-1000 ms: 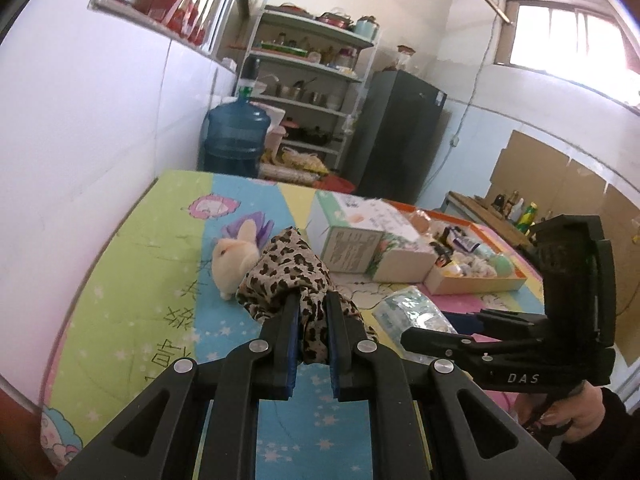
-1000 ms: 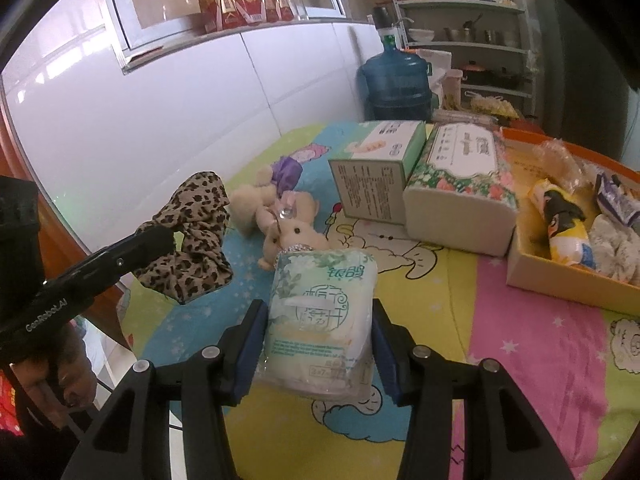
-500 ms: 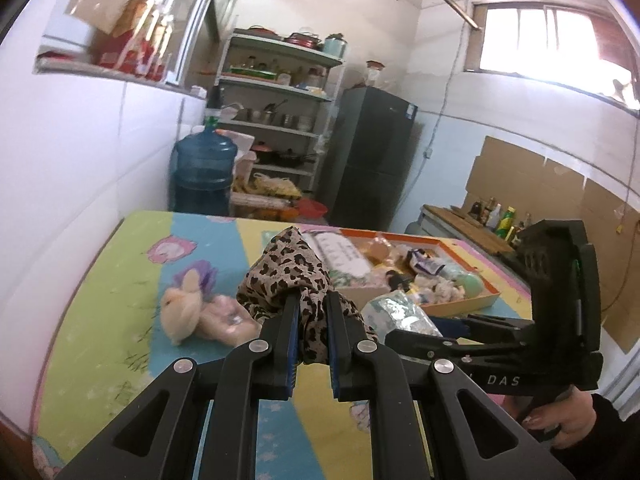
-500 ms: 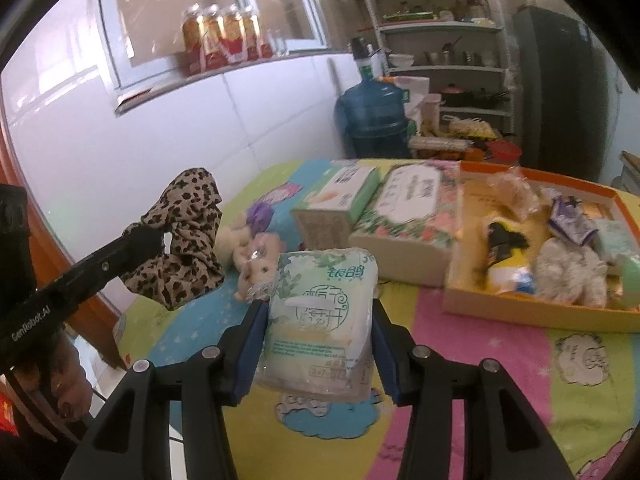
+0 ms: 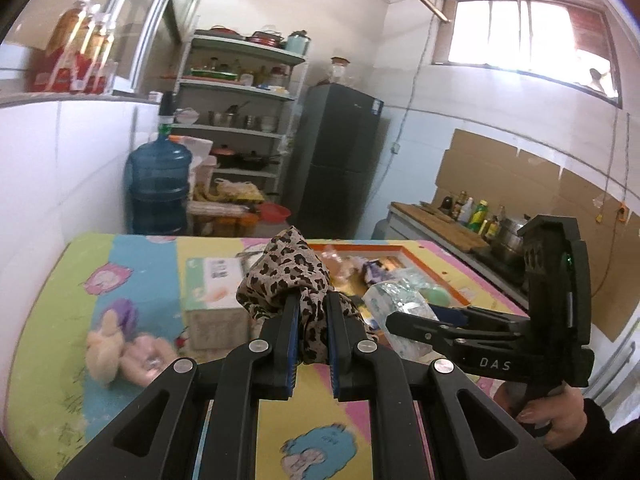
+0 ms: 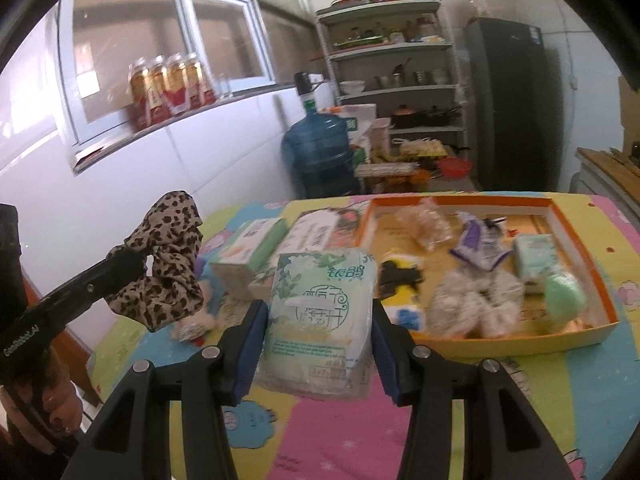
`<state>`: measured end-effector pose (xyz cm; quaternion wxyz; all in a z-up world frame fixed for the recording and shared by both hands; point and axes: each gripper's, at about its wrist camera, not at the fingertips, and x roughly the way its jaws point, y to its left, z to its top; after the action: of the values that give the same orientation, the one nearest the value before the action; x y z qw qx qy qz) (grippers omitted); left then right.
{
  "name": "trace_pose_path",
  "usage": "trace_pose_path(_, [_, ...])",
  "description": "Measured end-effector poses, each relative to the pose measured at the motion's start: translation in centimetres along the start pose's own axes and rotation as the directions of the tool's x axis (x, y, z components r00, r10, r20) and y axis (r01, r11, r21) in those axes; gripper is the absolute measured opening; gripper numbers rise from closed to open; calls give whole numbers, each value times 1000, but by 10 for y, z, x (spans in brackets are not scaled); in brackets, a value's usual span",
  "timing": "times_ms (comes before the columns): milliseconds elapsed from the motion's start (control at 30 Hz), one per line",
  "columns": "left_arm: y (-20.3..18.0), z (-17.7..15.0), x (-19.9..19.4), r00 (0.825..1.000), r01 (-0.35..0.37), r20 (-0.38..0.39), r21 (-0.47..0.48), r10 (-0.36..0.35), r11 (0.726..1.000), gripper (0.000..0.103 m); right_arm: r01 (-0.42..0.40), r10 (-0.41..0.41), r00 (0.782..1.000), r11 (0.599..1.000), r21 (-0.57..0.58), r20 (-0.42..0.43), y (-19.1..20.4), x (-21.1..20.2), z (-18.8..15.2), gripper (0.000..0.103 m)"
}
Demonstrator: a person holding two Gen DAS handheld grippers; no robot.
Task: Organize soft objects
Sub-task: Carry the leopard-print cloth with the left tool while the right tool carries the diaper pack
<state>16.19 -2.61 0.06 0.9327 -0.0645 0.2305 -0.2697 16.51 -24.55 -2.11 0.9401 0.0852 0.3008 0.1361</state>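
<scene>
Left tongs (image 5: 311,320): clenched on leopard scrunchie (image 5: 286,276), short of orange tray (image 6: 576,330).
Right tongs (image 6: 320,320): grasping tissue pack (image 6: 320,312), near tray.
Tip: probably lower both into tray's free spots before releasing.

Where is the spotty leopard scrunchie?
The leopard scrunchie is pinched in the left tongs, up above the table, beside the tissue pack.

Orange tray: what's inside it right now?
Inside the orange tray: a white scrunchie, a purple packet, a green ball, a clear-wrapped item and a black-and-yellow item. The tissue pack in the right gripper hides the tray's near-left corner.
</scene>
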Motion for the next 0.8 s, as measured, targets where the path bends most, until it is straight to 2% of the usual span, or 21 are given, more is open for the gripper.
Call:
trace_pose_path(300, [-34, 12, 39, 999, 46, -27, 32, -45, 998, 12, 85, -86, 994, 996, 21, 60, -45, -22, 14, 50])
trace_pose_path(600, [-56, 23, 80, 997, 47, -61, 51, -44, 998, 12, 165, -166, 981, 986, 22, 97, -90, -39, 28, 50])
trace_pose_path(800, [-68, 27, 105, 996, 45, -80, 60, -40, 997, 12, 191, -191, 977, 982, 7, 100, -112, -40, 38, 50])
